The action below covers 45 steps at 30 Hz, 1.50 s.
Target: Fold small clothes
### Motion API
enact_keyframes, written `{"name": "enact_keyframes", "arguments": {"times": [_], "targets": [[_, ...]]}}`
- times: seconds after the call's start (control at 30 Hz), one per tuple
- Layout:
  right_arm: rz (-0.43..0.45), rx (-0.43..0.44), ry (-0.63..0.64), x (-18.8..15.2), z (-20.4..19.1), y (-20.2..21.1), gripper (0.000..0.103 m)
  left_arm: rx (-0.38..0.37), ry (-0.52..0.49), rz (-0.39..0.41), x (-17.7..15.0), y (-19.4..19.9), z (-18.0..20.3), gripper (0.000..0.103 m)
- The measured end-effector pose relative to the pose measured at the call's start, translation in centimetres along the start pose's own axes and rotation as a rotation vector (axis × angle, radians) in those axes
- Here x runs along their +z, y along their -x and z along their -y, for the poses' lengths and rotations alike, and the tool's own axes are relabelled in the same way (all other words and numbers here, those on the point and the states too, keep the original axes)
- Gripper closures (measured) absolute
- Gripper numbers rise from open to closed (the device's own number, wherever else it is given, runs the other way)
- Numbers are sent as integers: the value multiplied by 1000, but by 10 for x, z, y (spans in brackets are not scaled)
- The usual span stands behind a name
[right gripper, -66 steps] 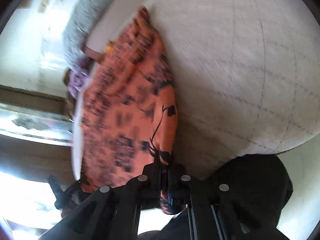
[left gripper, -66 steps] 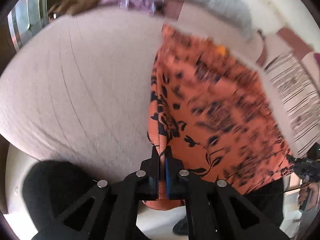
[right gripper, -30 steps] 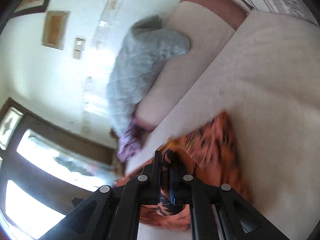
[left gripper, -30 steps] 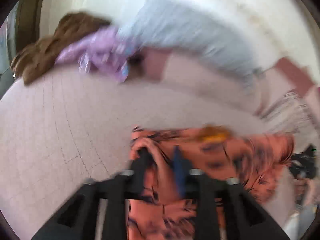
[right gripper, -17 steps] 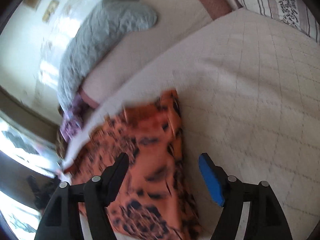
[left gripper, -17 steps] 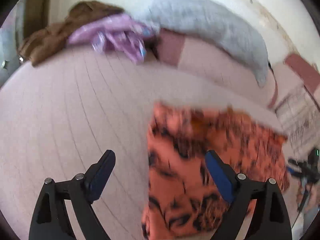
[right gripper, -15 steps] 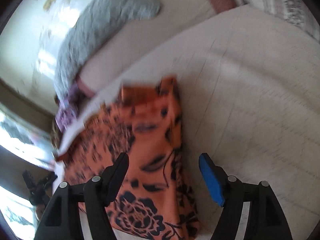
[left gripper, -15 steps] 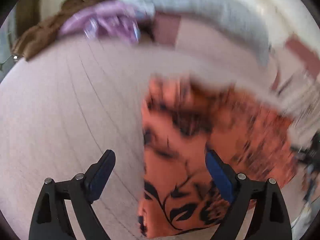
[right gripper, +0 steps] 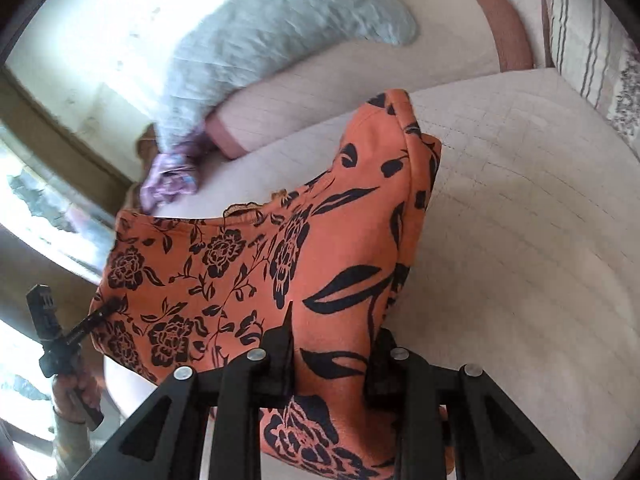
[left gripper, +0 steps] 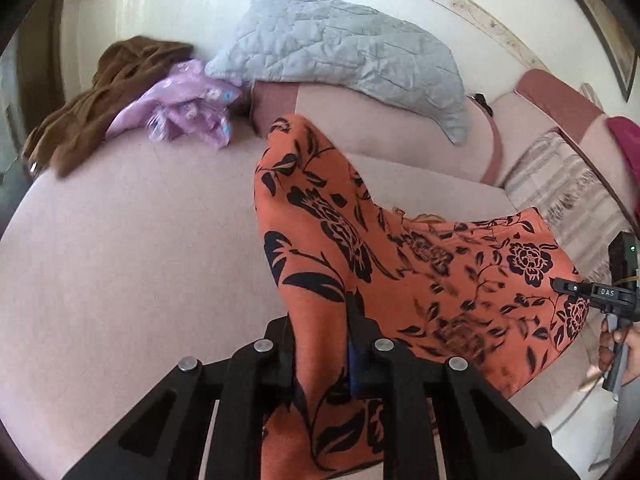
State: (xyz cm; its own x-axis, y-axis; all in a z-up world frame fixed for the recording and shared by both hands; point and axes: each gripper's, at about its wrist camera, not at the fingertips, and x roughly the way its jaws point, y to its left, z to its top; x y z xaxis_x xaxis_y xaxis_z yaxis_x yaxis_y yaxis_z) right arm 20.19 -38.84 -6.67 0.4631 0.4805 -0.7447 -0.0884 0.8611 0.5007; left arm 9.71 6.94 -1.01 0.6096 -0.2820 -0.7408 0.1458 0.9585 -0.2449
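An orange garment with a black flower print [left gripper: 400,264] lies on the pale pink sofa seat [left gripper: 132,248]. My left gripper [left gripper: 320,344] is shut on its left edge, with a fold of the cloth between the fingers. My right gripper [right gripper: 332,356] is partly closed around the right edge of the same garment [right gripper: 280,264], with the cloth bunched between the fingers. The garment's far corners rise up from the seat. The other gripper shows at the side edge of each view.
A grey quilted cushion [left gripper: 340,48] leans on the sofa back. A purple garment [left gripper: 184,108] and a brown one [left gripper: 100,96] lie at the seat's far left corner. A striped cushion [left gripper: 568,184] stands at the right.
Both grippers let go of the garment and opened wide about half a second ago. Now they have closed again on its near edges, left and right.
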Motion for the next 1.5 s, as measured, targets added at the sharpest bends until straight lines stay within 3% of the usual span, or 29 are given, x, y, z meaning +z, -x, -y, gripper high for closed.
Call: {"name": "enact_keyframes", "arguments": {"times": [0.07,0.13,0.17,0.2,0.23,0.3,0.37,0.43,0.57,0.73,0.77,0.8,0.83,0.9,0.97,1.03,1.1,1.17,1.2,1.3,1.4,1.47,1.5], "targets": [[-22,0,-13,-29,8,15,69,3,38,-47,-41,-6,-8,75],[-84,1,-60,-73,35,6,39,65,65,-168,-94,-50,-27,55],[-120,-8,-87,-99,51,-5,19,101,77,-240,-114,-68,-39,53],[-154,-41,-113,-116,67,-14,21,49,90,-123,-125,-64,-46,52],[-182,-71,-138,-138,83,-23,23,47,88,-89,-125,-57,-48,51],[-60,-33,-126,-148,83,1,24,111,94,-125,-112,-52,-48,49],[-49,-31,-172,-145,87,18,23,111,80,-76,-97,-46,-48,43],[21,-36,-142,-126,85,30,23,121,62,-63,-80,-54,-46,38],[54,-44,-156,-94,93,26,23,95,39,-92,-54,-92,-36,38],[46,-165,-107,-44,83,-31,26,132,43,-170,-31,-137,-34,38],[20,-185,-100,-38,86,-42,48,136,48,-188,-27,-144,-37,41],[-14,-187,-109,-34,90,-52,72,128,58,-190,-24,-149,-39,54],[-43,-186,-115,-30,88,-61,87,117,59,-178,-23,-146,-41,85],[-17,-234,-36,-24,70,-55,89,115,46,-116,-17,-137,-38,86],[40,-255,9,-22,56,-40,89,152,44,-100,-22,-143,-40,86],[27,-317,22,-20,61,-48,88,178,49,-151,-34,-163,-45,82],[-67,-345,-11,-22,85,-78,70,198,47,-118,-32,-166,-44,77],[25,-297,-116,-22,101,-64,54,194,67,-101,-30,-155,-45,76],[34,-302,-150,-22,102,-56,40,204,72,-87,-29,-149,-47,76],[103,-359,-148,-28,95,-20,38,210,75,-57,-37,-121,-44,76],[161,-209,-165,-51,75,26,38,224,63,-3,-51,-84,-31,66],[164,-75,-169,-71,55,45,33,230,52,23,-63,-63,-18,43],[155,19,-155,-89,43,52,27,238,45,34,-65,-57,-15,39]]}}
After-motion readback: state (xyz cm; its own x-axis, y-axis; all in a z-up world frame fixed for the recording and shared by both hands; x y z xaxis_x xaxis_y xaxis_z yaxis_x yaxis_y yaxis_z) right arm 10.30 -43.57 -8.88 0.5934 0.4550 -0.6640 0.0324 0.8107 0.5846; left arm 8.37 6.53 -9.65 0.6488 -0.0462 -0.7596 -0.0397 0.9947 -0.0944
